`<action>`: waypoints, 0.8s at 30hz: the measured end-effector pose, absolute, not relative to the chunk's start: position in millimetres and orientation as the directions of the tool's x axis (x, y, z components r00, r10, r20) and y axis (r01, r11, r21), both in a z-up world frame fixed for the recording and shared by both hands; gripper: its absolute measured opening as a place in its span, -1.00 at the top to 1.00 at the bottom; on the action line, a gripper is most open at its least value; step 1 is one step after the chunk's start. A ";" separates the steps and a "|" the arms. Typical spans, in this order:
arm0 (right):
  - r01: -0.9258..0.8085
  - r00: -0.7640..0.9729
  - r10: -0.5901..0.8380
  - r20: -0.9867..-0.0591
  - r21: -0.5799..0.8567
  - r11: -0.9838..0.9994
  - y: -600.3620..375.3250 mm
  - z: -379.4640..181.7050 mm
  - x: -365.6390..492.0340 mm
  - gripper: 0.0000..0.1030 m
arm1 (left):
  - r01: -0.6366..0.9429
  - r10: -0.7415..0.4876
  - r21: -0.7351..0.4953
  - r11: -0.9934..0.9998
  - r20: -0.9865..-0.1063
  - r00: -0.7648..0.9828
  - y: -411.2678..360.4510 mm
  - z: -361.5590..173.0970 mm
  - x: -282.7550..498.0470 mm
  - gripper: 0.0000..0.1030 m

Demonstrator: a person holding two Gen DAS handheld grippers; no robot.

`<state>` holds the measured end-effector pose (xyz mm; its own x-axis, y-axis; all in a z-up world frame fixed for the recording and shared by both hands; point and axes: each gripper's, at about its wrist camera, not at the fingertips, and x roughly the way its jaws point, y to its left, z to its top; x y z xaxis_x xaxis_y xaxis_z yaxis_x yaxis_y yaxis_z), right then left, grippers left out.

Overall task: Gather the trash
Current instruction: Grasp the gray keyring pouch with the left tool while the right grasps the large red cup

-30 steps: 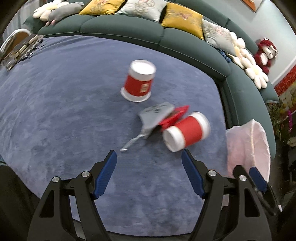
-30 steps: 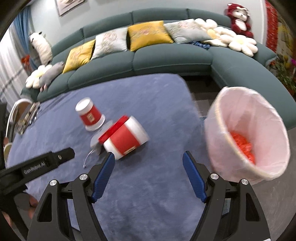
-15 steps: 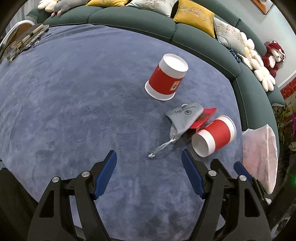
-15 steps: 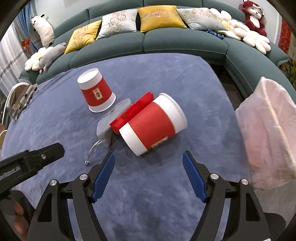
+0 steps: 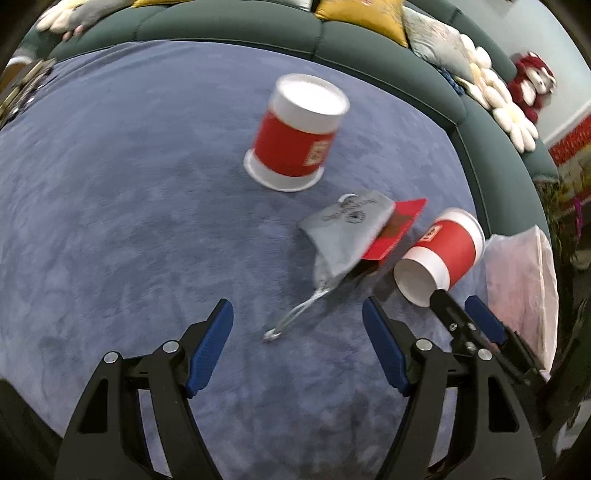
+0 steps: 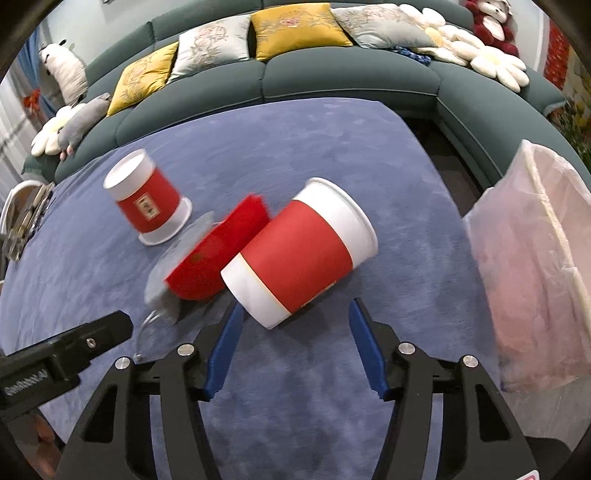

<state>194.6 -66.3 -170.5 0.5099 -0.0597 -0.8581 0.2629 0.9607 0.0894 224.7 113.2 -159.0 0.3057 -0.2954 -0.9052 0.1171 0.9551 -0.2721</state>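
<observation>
Right wrist view, tipped red cup [image 6: 299, 254] just ahead of right tongs [image 6: 293, 325], blades apart, just been narrowing, nothing gripped

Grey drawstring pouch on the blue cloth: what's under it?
The grey drawstring pouch overlaps one end of a flat red paper envelope; the envelope's other end sticks out toward the tipped red-and-white paper cup. Anything else beneath is covered.

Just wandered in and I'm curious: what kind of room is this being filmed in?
Most likely a home living room. A long green sofa curves around a blue carpet, with patterned cushions and a red plush toy on it.
</observation>
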 end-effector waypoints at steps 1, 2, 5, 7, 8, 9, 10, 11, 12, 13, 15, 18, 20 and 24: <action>0.271 0.509 -0.058 -0.859 0.096 0.958 -71.7 -169.7 194.2 -0.10 | 0.127 -0.298 -0.271 0.954 -0.904 0.305 109.5 -159.9 226.3 -0.34; 0.276 0.507 -0.052 -0.860 0.104 0.956 -75.8 -169.3 194.1 -0.10 | 0.143 -0.298 -0.266 0.953 -0.904 0.307 103.3 -161.3 228.6 -0.33; 0.296 0.507 -0.039 -0.861 0.132 0.946 -89.2 -165.9 191.4 -0.14 | 0.181 -0.294 -0.247 0.952 -0.904 0.311 88.5 -166.6 235.0 -0.28; 0.304 0.510 -0.022 -0.860 0.156 0.940 -96.2 -162.7 190.1 -0.24 | 0.202 -0.288 -0.234 0.951 -0.909 0.301 81.7 -172.0 239.8 -0.11; 0.307 0.515 -0.014 -0.857 0.170 0.936 -98.7 -160.7 189.8 -0.28 | 0.211 -0.283 -0.227 0.951 -0.914 0.291 78.2 -176.1 242.7 -0.02; 0.310 0.522 -0.009 -0.853 0.180 0.934 -100.4 -158.6 190.3 -0.34 | 0.214 -0.283 -0.227 0.950 -0.916 0.286 76.6 -177.6 244.0 0.01; 0.312 0.527 -0.009 -0.850 0.183 0.932 -101.4 -157.4 190.0 -0.40 | 0.219 -0.280 -0.223 0.950 -0.918 0.281 74.7 -179.9 245.7 0.09; 0.314 0.530 -0.013 -0.848 0.182 0.932 -102.0 -155.7 191.9 -0.42 | 0.225 -0.281 -0.221 0.949 -0.918 0.279 74.6 -180.3 246.7 0.23; 0.314 0.532 -0.014 -0.846 0.182 0.932 -102.4 -154.5 195.6 -0.45 | 0.235 -0.282 -0.220 0.947 -0.919 0.277 73.5 -180.8 246.9 0.30; 0.316 0.532 -0.012 -0.847 0.185 0.931 -102.7 -154.3 200.2 -0.47 | 0.241 -0.278 -0.214 0.947 -0.921 0.275 72.5 -181.5 247.1 0.42; 0.322 0.526 0.003 -0.850 0.202 0.925 -102.9 -156.4 210.2 -0.49 | 0.246 -0.276 -0.211 0.946 -0.922 0.271 73.6 -182.7 243.4 0.56; 0.319 0.515 0.016 -0.857 0.209 0.924 -99.7 -162.8 224.0 -0.50 | 0.240 -0.294 -0.232 0.943 -0.918 0.267 79.3 -181.1 242.3 0.70; 0.312 0.497 0.009 -0.868 0.188 0.931 -95.4 -168.9 232.7 -0.50 | 0.233 -0.293 -0.232 0.944 -0.915 0.277 84.2 -178.6 241.8 0.75; 0.307 0.472 0.000 -0.882 0.164 0.938 -86.9 -181.8 242.7 -0.47 | 0.212 -0.288 -0.232 0.949 -0.911 0.295 94.0 -171.7 240.7 0.79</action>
